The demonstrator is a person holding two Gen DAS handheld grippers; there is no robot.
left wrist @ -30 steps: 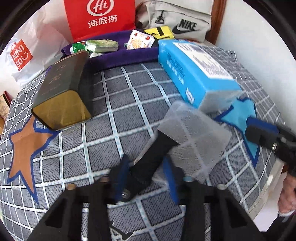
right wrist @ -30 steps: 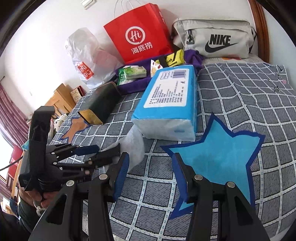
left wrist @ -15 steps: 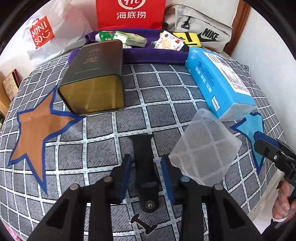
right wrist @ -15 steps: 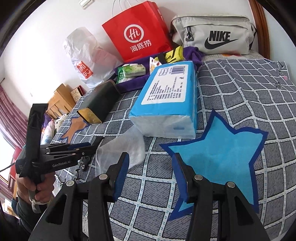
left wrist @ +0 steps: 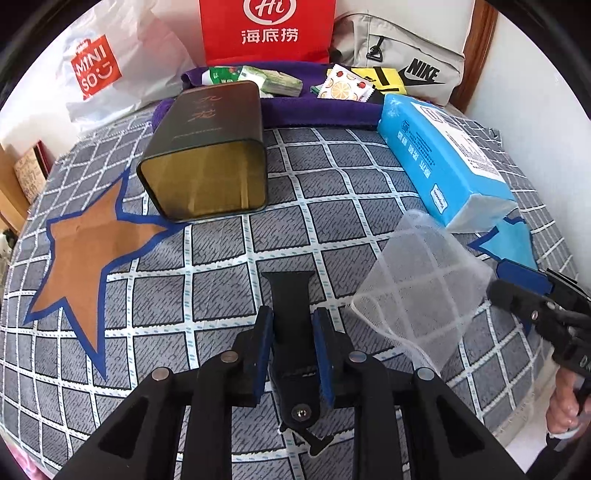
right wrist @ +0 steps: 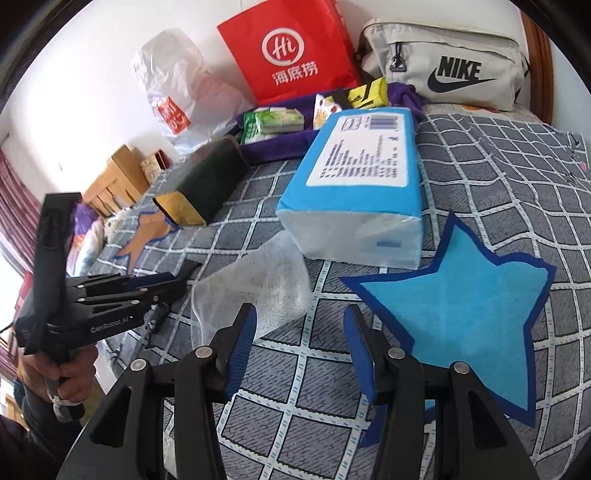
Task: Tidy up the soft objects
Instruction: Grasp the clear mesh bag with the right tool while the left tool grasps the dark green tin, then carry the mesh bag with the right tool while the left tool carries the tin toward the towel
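My left gripper (left wrist: 291, 321) is shut on a black strap (left wrist: 290, 299), a flat band with a metal stud, held low over the checked bed cover. A translucent white mesh pouch (left wrist: 417, 291) lies just right of it; it also shows in the right wrist view (right wrist: 258, 288). My right gripper (right wrist: 299, 328) is open and empty, just in front of the pouch and left of the blue star patch (right wrist: 461, 314). A blue tissue pack (right wrist: 358, 184) lies behind the pouch. The left gripper (right wrist: 162, 286) shows at the left of the right wrist view.
A dark tin box (left wrist: 210, 155) lies on its side by the brown star patch (left wrist: 88, 251). A purple tray (left wrist: 321, 110) with snack packets, a red paper bag (left wrist: 266, 29), a white plastic bag (left wrist: 99, 70) and a grey Nike bag (right wrist: 443, 66) stand at the back.
My left gripper has pulled the black strap out from under the mesh pouch and swung left, so the pouch now lies free to its right. The right gripper has moved a little nearer the pouch.
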